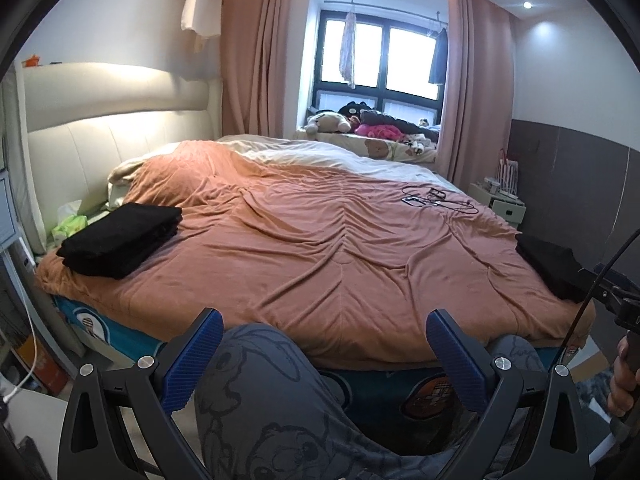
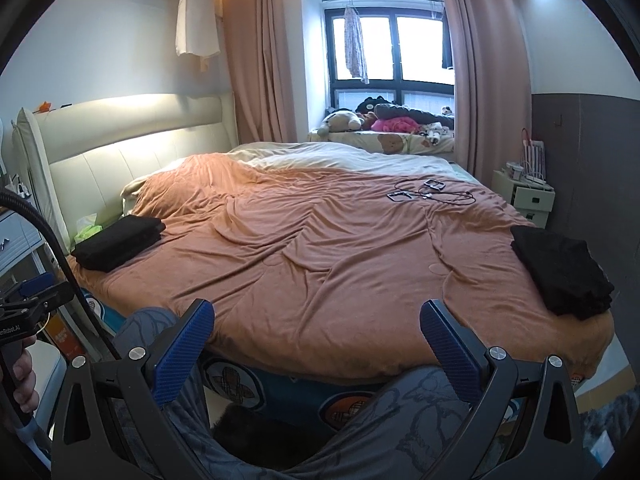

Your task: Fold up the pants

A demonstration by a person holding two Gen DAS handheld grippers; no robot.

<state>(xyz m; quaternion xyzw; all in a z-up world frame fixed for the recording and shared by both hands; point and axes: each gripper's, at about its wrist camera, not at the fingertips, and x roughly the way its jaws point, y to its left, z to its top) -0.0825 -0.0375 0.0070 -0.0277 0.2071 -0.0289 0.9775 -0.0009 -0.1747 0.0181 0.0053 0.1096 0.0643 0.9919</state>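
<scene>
Lying beyond open left gripper (image 1: 322, 344): folded pants (image 1: 120, 238).

two black folded pants (image 2: 122, 242) (image 2: 564, 276) lie at opposite bed edges.

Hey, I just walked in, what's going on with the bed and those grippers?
A person stands at the foot of the bed, holding a gripper in each hand. The left gripper and right gripper both hover with jaws open, gripping nothing. One folded black stack lies near the headboard, and another black pile sits at the bed's right edge. Neither is being touched now. Some cables lie further back.
</scene>
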